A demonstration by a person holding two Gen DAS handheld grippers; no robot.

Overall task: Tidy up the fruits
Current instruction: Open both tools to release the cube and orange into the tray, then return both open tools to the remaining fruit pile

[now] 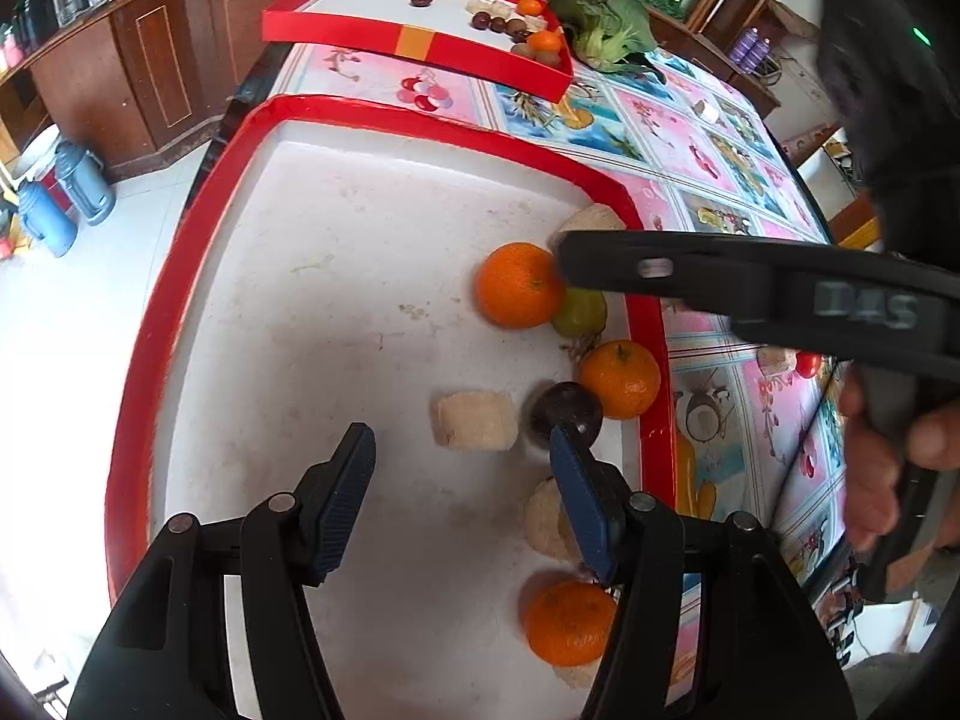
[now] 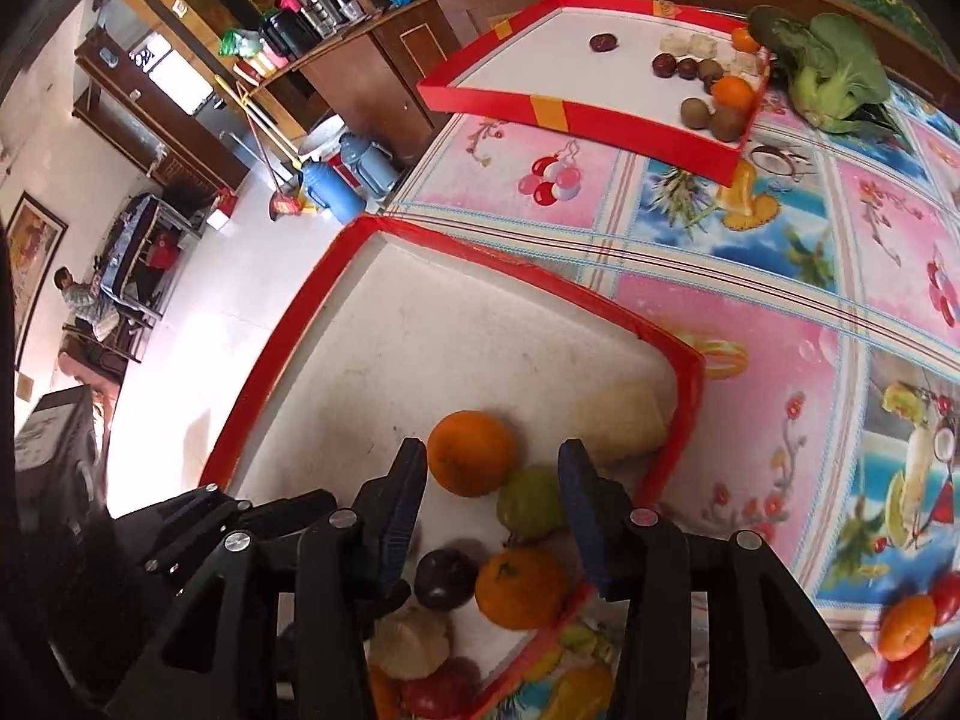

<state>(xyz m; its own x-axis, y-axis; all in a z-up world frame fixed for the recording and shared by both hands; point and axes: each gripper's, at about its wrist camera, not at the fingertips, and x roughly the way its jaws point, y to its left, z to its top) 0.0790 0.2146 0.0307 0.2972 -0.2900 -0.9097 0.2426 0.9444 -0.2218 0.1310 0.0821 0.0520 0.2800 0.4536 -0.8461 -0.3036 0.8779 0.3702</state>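
The near red tray [image 1: 384,120] with a white floor holds the fruit along its right side. In the left wrist view my left gripper [image 1: 459,432] is open, and a pale peeled chunk [image 1: 474,420] lies loose on the tray just past its fingertips. A dark purple fruit [image 1: 564,414] sits by its right finger. My right gripper [image 2: 492,447] is open low over an orange [image 2: 471,453] and a green fruit [image 2: 531,501], with the pads touching neither. Seen from the left wrist view, the right gripper [image 1: 567,258] reaches in from the right beside that orange [image 1: 519,291].
A second red tray [image 2: 576,108] stands at the far end with small dark fruits, kiwis and oranges. A green leafy vegetable [image 2: 822,72] lies beside it. More oranges [image 1: 621,378] and pale chunks [image 1: 549,519] sit in the near tray. An orange [image 2: 906,627] and tomatoes rest on the patterned tablecloth.
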